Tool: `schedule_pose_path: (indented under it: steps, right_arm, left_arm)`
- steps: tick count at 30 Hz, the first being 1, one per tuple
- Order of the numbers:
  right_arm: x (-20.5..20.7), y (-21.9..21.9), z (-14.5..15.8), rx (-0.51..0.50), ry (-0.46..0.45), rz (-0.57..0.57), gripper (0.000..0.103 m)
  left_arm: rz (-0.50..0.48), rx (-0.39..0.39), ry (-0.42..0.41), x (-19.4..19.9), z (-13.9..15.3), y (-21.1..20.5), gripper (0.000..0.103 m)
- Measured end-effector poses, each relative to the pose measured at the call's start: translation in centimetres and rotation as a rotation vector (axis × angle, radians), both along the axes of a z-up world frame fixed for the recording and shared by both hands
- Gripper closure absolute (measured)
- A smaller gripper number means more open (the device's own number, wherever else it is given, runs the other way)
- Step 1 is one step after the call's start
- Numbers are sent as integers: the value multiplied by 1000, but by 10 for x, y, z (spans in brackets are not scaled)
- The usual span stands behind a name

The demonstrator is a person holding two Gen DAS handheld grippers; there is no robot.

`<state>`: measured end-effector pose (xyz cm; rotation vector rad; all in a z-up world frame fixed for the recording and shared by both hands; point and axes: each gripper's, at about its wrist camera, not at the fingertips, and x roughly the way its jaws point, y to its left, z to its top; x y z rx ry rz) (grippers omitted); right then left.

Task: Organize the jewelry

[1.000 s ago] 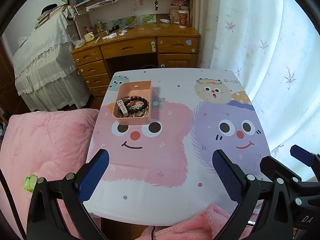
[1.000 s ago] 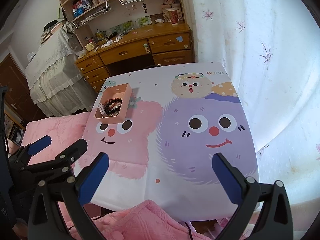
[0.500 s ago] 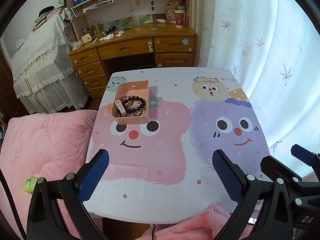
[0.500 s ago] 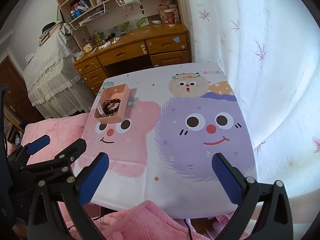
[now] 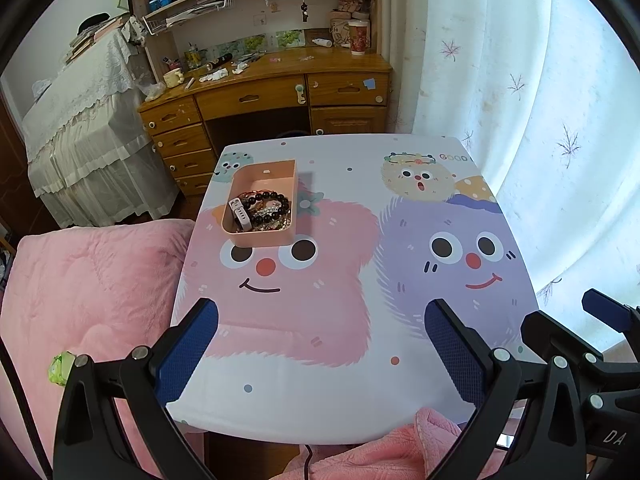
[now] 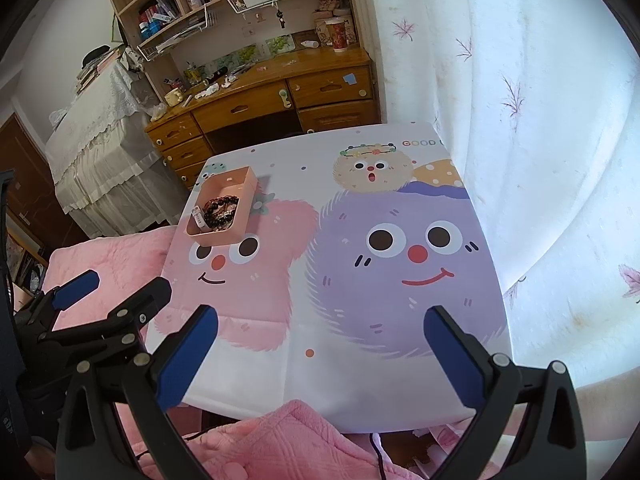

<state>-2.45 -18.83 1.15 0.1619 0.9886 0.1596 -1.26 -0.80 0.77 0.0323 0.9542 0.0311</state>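
Observation:
A small pink box (image 5: 264,172) (image 6: 244,188) stands on the far left part of the cartoon-print table (image 5: 344,340) (image 6: 360,344). In it lie a dark bead bracelet (image 5: 269,200) (image 6: 221,205), a white band (image 5: 241,213) and other tangled jewelry. My left gripper (image 5: 320,350) hangs open above the near table edge, well short of the box, nothing between its blue pads. My right gripper (image 6: 320,352) is open too, above the near right side; it shows at the right edge of the left wrist view (image 5: 592,332).
A pink quilt (image 5: 88,296) covers the bed left of the table, and a pink blanket (image 6: 288,440) lies below the near edge. A wooden desk (image 5: 272,92) with shelves stands behind the table. White curtains (image 5: 520,80) hang at the right.
Both grippers have pulled back and risen slightly; the table and the box look a little smaller and farther. Both stay open and empty.

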Motion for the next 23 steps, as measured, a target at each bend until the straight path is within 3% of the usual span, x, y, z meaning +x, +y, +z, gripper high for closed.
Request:
schedule_pose_path:
  steps: [23]
  right_arm:
    - [-5,-4,-9,-12,20,1,0]
  left_arm:
    - [10,-7,-1,-11,-3,-7,1]
